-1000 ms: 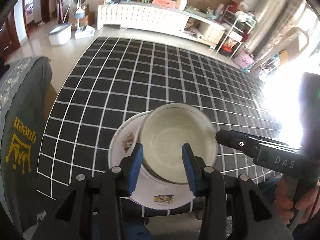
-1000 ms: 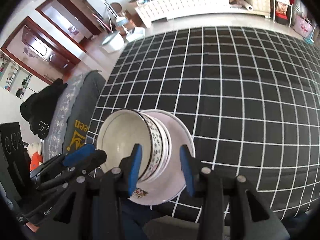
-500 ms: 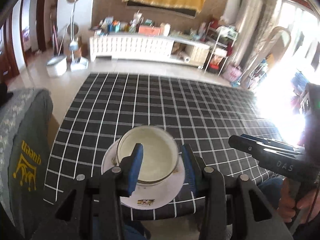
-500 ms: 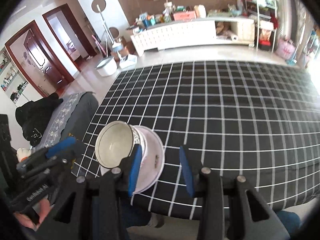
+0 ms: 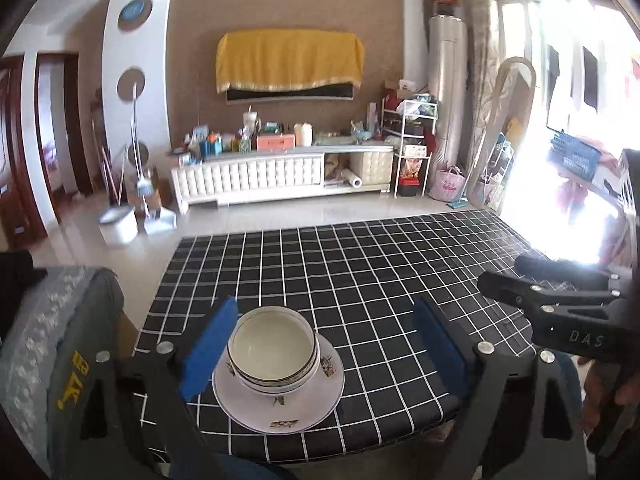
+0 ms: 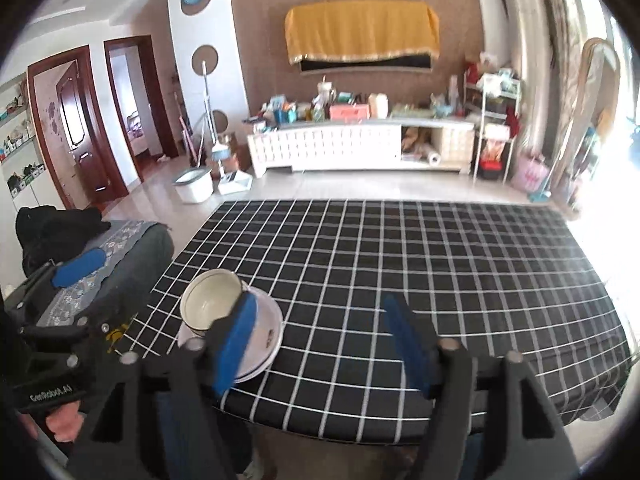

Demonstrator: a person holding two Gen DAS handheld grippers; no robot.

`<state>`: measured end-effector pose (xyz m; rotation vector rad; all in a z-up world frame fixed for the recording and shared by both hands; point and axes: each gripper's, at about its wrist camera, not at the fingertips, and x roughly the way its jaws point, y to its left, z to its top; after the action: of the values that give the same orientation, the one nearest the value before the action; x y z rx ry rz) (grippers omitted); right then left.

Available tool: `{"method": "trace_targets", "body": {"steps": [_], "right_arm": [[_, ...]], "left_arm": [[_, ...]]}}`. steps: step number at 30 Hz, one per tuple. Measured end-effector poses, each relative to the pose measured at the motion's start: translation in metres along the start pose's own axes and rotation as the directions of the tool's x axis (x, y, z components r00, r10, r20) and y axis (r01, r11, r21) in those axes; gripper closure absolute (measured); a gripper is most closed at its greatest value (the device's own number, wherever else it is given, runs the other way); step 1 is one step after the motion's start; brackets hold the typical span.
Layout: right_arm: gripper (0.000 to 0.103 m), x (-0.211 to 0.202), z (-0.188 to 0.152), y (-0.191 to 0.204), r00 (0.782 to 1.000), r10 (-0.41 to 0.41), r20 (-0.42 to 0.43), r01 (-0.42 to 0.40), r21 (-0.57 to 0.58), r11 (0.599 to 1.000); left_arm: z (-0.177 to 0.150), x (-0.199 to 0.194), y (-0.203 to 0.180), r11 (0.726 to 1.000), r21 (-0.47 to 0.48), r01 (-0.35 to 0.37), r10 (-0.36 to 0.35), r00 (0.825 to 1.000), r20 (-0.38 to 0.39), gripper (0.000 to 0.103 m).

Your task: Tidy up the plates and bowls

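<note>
Item: stack of bowls [image 5: 274,354] nested inside one another, seated on a white plate [image 5: 280,404] with small printed motifs. Location: near edge of the table [image 5: 360,280], toward its left corner as I see it, on the black cloth with white grid lines; the plate's rim lies just short of that edge. Rest of the cloth bare. My left gripper [image 5: 320,352] has its jaws just opened wide, blue pads spread, nothing between them but air above the stack. My right gripper [image 6: 324,344] likewise has just been opening, pads apart, holding nothing; the stack sits off to its left, partly behind one pad. Handling, as I judge it: glazed ceramic, stiff, fairly heavy as a stack, slick under the pads, liable to chip or break if knocked or dropped. Best hold: pinch a bowl's rim wall, one pad inside and one outside; for the plate, take the overhanging rim.
</note>
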<state>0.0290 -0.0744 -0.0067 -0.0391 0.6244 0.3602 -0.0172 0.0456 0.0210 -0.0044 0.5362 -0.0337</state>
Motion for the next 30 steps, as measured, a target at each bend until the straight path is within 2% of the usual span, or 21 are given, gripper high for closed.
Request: {"method": "trace_targets", "body": {"steps": [2, 3, 5, 11, 16, 30], "right_arm": [[0.014, -0.008, -0.003, -0.001, 1.000, -0.019, 0.019, 0.019, -0.014, 1.000], [0.005, -0.012, -0.006, -0.001, 0.999, -0.024, 0.028, 0.024, -0.019, 1.000], [0.000, -0.017, -0.011, -0.002, 0.999, -0.031, 0.036, 0.032, -0.020, 0.999], [0.000, -0.035, -0.033, -0.001, 0.995, -0.048, 0.091, 0.051, -0.025, 0.998], [0.000, -0.038, -0.044, 0.001, 0.996, -0.057, 0.075, 0.060, -0.039, 0.997], [0.000, -0.047, -0.055, -0.001, 0.995, -0.065, 0.075, 0.068, -0.038, 0.997]], "left_arm": [[-0.003, -0.008, -0.006, 1.000, 0.013, -0.004, 0.004, 1.000, 0.018, 0.000], [-0.004, -0.012, -0.009, 1.000, 0.017, -0.009, 0.009, 1.000, 0.030, 0.000], [-0.009, -0.020, -0.013, 0.999, 0.021, -0.026, 0.025, 0.999, 0.047, 0.000], [-0.030, -0.030, -0.020, 0.999, 0.009, -0.038, 0.038, 0.999, 0.027, 0.000], [-0.041, -0.032, -0.027, 1.000, 0.014, -0.027, 0.027, 1.000, 0.008, 0.000], [-0.042, -0.041, -0.032, 0.999, 0.024, -0.024, 0.024, 0.999, 0.022, 0.000]]}}
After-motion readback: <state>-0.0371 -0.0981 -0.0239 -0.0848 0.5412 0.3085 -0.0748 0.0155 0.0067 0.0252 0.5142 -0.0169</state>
